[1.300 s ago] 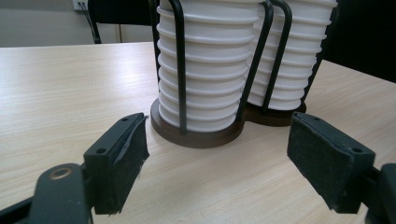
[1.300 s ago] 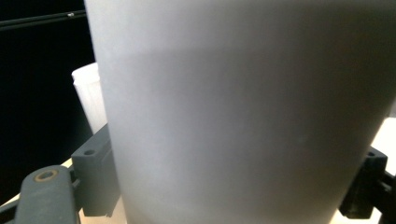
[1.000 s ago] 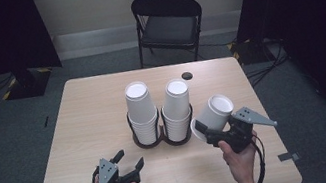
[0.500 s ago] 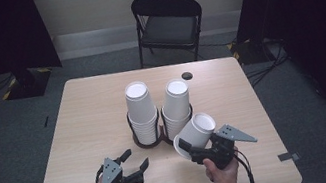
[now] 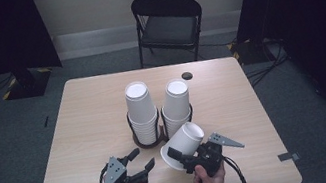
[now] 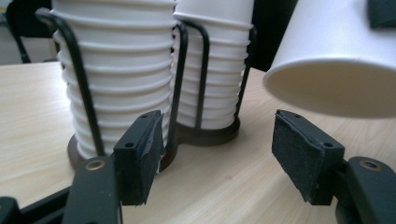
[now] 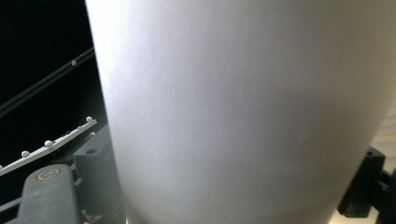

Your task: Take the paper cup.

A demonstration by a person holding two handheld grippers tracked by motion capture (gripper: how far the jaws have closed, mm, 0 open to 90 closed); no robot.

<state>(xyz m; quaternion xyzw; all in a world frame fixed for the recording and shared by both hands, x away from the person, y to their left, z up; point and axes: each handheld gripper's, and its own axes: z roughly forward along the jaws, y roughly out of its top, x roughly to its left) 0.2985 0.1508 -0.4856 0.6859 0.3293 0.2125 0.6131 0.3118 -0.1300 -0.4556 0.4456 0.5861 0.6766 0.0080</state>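
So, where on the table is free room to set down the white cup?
The table is bare left of the cup rack, and right of it toward the far right corner. It is crowded at the near middle: the held cup, right tongs and left tongs sit close.

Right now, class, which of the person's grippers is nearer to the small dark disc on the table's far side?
The right gripper. The small dark disc lies beyond the cup stacks, almost straight ahead of it; the left gripper sits farther to the left.
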